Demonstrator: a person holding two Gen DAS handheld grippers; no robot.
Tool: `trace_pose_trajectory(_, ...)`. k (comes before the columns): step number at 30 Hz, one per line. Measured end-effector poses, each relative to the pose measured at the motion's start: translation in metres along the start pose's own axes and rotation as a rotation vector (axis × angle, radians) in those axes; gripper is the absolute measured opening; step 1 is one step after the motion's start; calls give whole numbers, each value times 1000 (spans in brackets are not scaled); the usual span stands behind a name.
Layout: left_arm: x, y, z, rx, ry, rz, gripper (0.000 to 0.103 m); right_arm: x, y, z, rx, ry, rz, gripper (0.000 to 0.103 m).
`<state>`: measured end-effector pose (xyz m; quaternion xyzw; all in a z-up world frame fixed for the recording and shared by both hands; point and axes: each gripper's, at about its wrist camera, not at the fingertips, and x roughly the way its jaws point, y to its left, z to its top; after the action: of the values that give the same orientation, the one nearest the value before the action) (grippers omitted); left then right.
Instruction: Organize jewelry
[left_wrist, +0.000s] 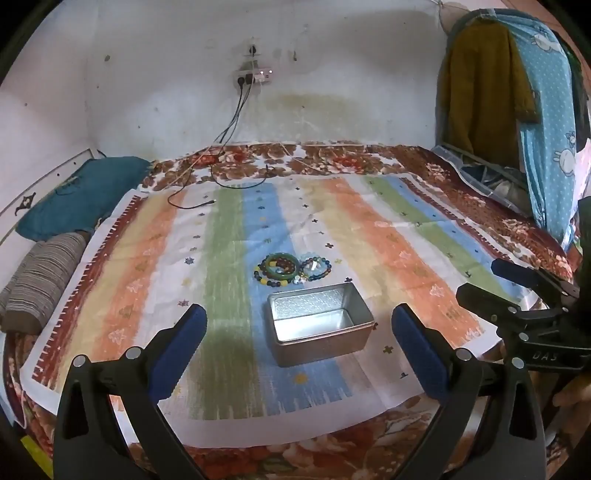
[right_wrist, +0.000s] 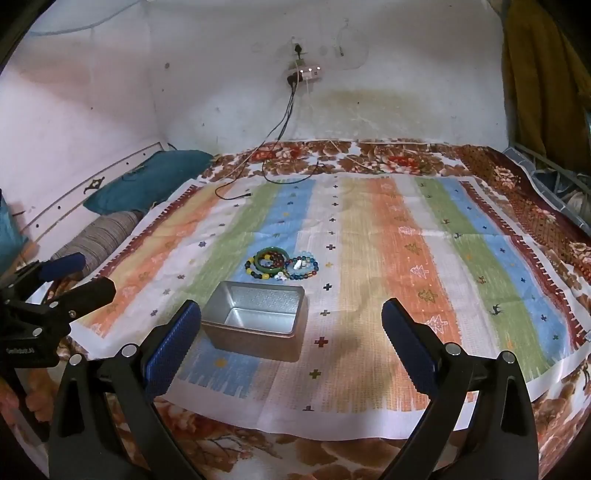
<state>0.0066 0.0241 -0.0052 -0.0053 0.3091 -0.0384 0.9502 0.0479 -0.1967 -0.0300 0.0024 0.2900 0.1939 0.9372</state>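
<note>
Your left gripper (left_wrist: 299, 325) hangs over the near edge of the striped cloth (left_wrist: 399, 236), jaws spread wide, nothing between the blue pads (left_wrist: 181, 347). Your right gripper (right_wrist: 291, 328) does the same alongside it, jaws wide apart, pads bare. Each one shows at the side of the other's view.

Just past the fingertips an open metal tin (left_wrist: 321, 345) sits on the blue stripe near the cloth's near edge, empty inside, embossed pattern on its inner back wall. Directly behind the tin, close to but not touching it as far as you can tell, lies the jewelry pile: a green jade bangle (left_wrist: 279, 271) resting over a multicolour bead bracelet (left_wrist: 267, 280), and a light-blue bead bracelet (left_wrist: 316, 267) touching it on the right. A small white piece sits at the pile's near side, too small to name.

Further out: black charger cables (left_wrist: 192, 199) trail across the cloth's far-left corner, a teal pillow (left_wrist: 81, 192) and a striped bolster (left_wrist: 40, 280) at the bed's left edge.
</note>
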Motion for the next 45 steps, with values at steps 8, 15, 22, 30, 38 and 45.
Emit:
trace_pose_trajectory(8,1,-8,3,19,10,30,98,2,3,4,-3,16,8,99)
trace_pose_trajectory(15,1,-9,1,29,16,27,98,4,2,6,9,22,13,99)
trace_pose_trajectory(22,0,-3,2,-10,10,17,98,1,5,4,-12,5,32,99)
trace_pose_trajectory(30,-1,-4,3,-15,10,31,98,3,6,5,-10,13,6,99)
trace_pose_trajectory(38,3,-4,4,-12,23,54,98,7,5,7,2,22,-13,99)
trace_pose_trajectory(45,13,1,9,-33,50,76,98,15,1,15,14,32,-33,99)
